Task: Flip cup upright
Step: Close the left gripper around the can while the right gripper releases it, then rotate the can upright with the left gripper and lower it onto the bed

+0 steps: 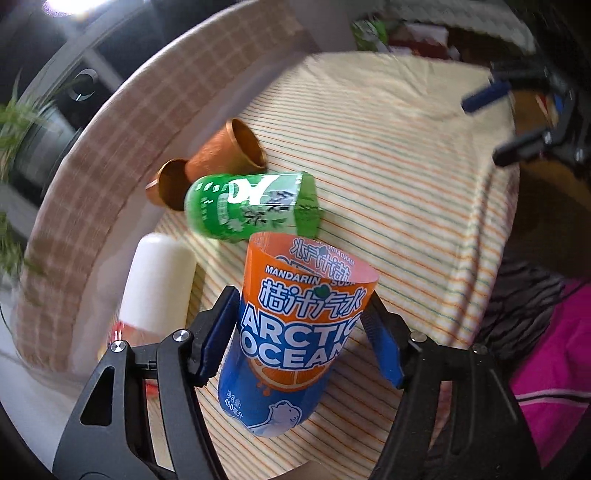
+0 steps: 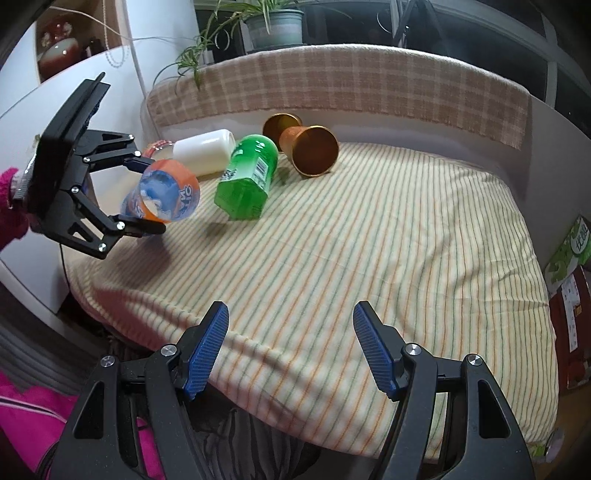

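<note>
My left gripper (image 1: 301,317) is shut on an orange and blue Arctic Ocean cup (image 1: 295,325), cut from a bottle. It holds the cup tilted above the striped cloth (image 1: 388,177), open end pointing away from the camera. In the right wrist view the cup (image 2: 162,194) hangs at the left in the left gripper (image 2: 146,195), its mouth facing that camera. My right gripper (image 2: 290,347) is open and empty over the cloth's near edge (image 2: 332,277).
A green cup (image 2: 249,177), a white cup (image 2: 205,151) and two copper cups (image 2: 310,149) lie on their sides at the back of the cloth. A checked cushion (image 2: 332,85) runs behind them. A potted plant (image 2: 266,26) stands beyond.
</note>
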A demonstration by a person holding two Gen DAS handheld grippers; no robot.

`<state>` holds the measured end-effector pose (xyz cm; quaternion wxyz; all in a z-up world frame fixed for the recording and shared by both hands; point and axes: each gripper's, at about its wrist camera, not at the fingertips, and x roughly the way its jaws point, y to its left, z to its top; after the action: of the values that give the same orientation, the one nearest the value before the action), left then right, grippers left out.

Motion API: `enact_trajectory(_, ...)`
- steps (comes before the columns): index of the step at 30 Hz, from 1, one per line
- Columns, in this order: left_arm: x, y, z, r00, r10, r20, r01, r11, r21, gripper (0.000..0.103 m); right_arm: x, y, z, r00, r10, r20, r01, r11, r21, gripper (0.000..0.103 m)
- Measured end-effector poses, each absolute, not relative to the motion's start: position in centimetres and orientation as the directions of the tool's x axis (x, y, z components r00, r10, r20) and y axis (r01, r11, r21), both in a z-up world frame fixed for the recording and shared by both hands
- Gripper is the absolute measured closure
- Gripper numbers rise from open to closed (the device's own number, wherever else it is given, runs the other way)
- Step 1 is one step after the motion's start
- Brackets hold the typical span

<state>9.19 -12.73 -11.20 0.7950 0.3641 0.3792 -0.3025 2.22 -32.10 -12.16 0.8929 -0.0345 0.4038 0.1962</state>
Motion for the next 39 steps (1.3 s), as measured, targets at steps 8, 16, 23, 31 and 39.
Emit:
enact_trajectory(8, 8.5, -10.0, -9.5, 0.581, -0.298, -0.757, 0.664, 0.712, 0.229, 0.034, 2.2, -31.0, -11.5, 0.611, 0.33, -0.72, -0.377, 0.921, 0.102, 0.033)
enact_trajectory(16, 8.0, -7.4, -8.6, 0.649, -0.36, -0.67, 0.534, 0.843, 0.064, 0.035, 2.3, -30.2, -11.1, 0.623, 0.333, -0.707, -0.372, 0.922, 0.107, 0.033)
enact_trajectory(23, 7.2, -6.7, -8.0, 0.702, -0.385, -0.599, 0.453, 0.89, -0.042, 0.035, 2.3, -29.7, -11.1, 0.625, 0.335, -0.705, -0.369, 0.923, 0.111, 0.033)
enact_trajectory(31, 6.9, -5.8, -8.2, 0.71, -0.411, -0.572, 0.421, 0.899, -0.123, 0.036, 2.3, -29.5, -11.2, 0.624, 0.33, -0.708, -0.362, 0.925, 0.112, 0.033)
enact_trajectory(39, 6.7, -5.7, -8.3, 0.706, -0.437, -0.557, 0.42, 0.892, -0.168, 0.036, 2.5, -28.7, -11.1, 0.626, 0.327, -0.708, -0.362, 0.926, 0.107, 0.033)
